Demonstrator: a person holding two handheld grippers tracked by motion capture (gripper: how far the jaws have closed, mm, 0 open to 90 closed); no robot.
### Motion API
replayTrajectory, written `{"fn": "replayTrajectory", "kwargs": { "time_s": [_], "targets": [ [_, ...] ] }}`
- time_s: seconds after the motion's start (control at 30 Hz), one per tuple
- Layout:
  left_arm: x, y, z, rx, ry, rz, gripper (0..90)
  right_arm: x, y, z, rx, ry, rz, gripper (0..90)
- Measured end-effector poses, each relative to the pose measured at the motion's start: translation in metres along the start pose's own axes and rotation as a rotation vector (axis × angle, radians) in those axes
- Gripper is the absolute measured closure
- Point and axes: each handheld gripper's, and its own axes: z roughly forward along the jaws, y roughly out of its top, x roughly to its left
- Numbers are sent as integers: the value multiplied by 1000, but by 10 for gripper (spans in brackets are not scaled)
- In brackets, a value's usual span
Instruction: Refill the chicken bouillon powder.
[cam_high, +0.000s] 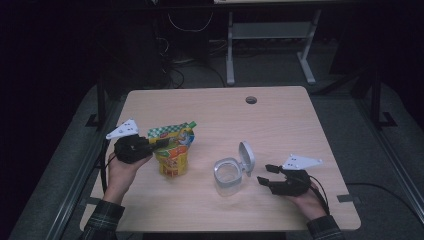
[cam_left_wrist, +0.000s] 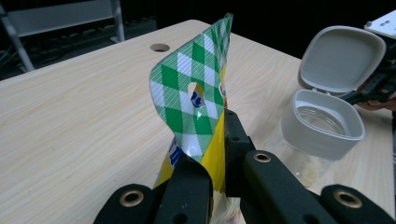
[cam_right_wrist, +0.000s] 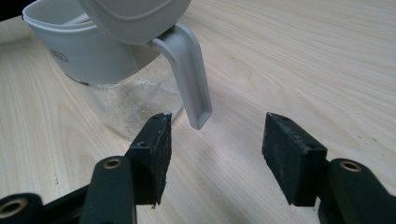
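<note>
The left gripper (cam_high: 159, 143) is clamped on the top of a yellow snack pouch (cam_high: 172, 152) with a green checked header, which stands upright on the wooden table (cam_high: 280, 125) toward its left side. To the pouch's right stands a clear jar (cam_high: 227, 175) with a grey collar, its hinged lid (cam_high: 246, 157) swung up and open. The right gripper (cam_high: 265, 174) waits just beside the jar's right side, its 2 jaws apart and holding nothing.

I judge the step in hand to be securing the pouch so its contents can go into the jar. The next move calls for lifting the pouch, carrying it over the jar's mouth and tilting it, while the right gripper steadies the jar; whether the pouch is already torn open, I cannot tell.

The left gripper view shows the pinch itself: the checked header (cam_left_wrist: 196, 100) rises between the closed jaws, with a hang hole through it. The right gripper view shows the lid's latch tab (cam_right_wrist: 189, 77) hanging ahead of the open pads (cam_right_wrist: 154, 154), and crumbs inside the jar's glass (cam_right_wrist: 135, 100).
</note>
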Motion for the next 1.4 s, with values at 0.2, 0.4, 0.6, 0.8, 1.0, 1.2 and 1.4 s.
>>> {"fn": "replayTrajectory", "kwargs": {
  "time_s": [0.2, 0.4, 0.6, 0.8, 1.0, 1.2, 1.4],
  "targets": [
    [-1, 4, -2, -20, -22, -14, 900, 1, 0, -3, -3, -3, 6, 418],
    [-7, 14, -6, -43, -25, -12, 900, 8, -4, -17, -9, -16, 22, 427],
    [-13, 22, -8, -62, -49, -12, 900, 21, -1, -23, -10, -6, 3, 615],
    [-19, 25, -8, -67, -77, -8, 900, 35, 1, -31, -9, 27, -14, 882],
    [-24, 30, -6, -64, -94, -8, 900, 58, 13, -27, -25, 77, -35, 896],
    [-29, 34, -3, -67, -123, -6, 900, 73, 26, -22, -54, 84, -64, 897],
    [-33, 40, -5, -77, -146, 4, 900, 89, 46, -8, -70, 87, -82, 897]
  ]
}}
